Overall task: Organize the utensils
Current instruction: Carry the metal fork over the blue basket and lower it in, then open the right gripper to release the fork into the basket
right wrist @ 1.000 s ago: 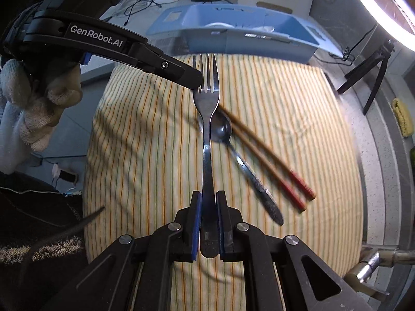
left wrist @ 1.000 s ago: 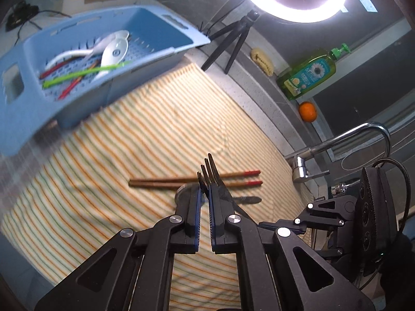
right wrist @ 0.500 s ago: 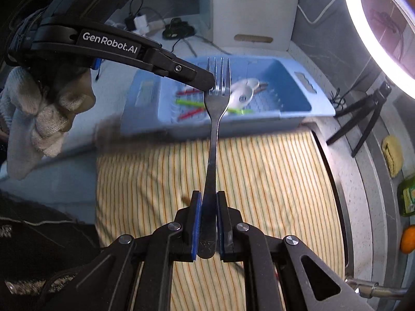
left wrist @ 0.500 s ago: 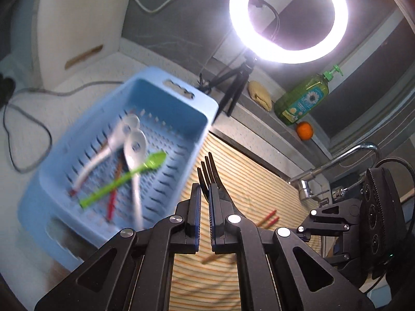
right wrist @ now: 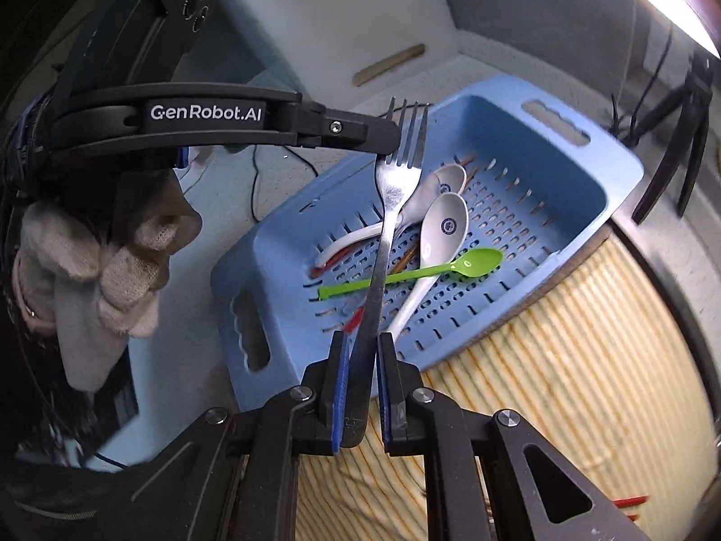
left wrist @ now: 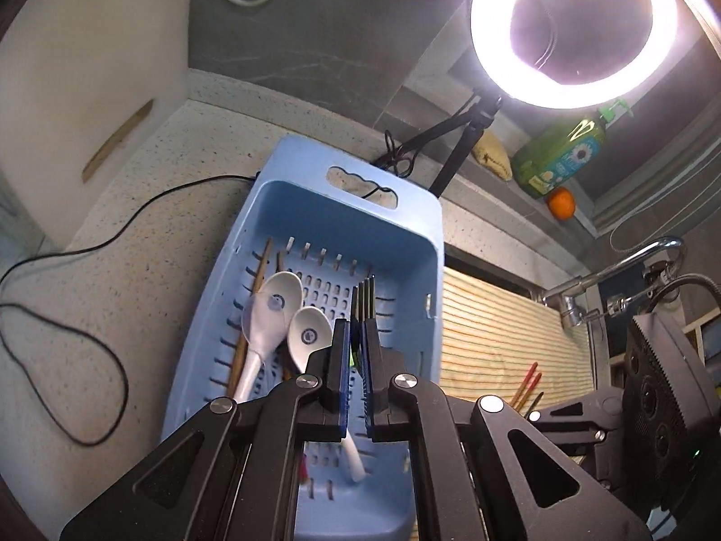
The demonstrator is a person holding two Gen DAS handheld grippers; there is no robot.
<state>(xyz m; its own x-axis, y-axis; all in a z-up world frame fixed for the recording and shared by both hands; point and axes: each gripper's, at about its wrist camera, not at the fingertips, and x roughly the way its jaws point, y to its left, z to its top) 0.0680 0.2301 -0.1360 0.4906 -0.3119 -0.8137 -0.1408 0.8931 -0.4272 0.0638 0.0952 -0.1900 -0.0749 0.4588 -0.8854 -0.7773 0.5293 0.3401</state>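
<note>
Pinching fork (right wrist: 396,189) at both ends, left claw (right wrist: 392,142), right claw (right wrist: 360,387), handle end hidden.

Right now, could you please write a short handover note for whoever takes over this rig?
Right gripper: shut on the fork by its handle.
Left gripper: shut on the fork's tines; both carry it above the blue basket.
Done: two white spoons, a green spoon and some chopsticks lie in the basket.
Left: release the fork into the basket, then fetch the red-tipped chopsticks from the striped cloth.
</note>
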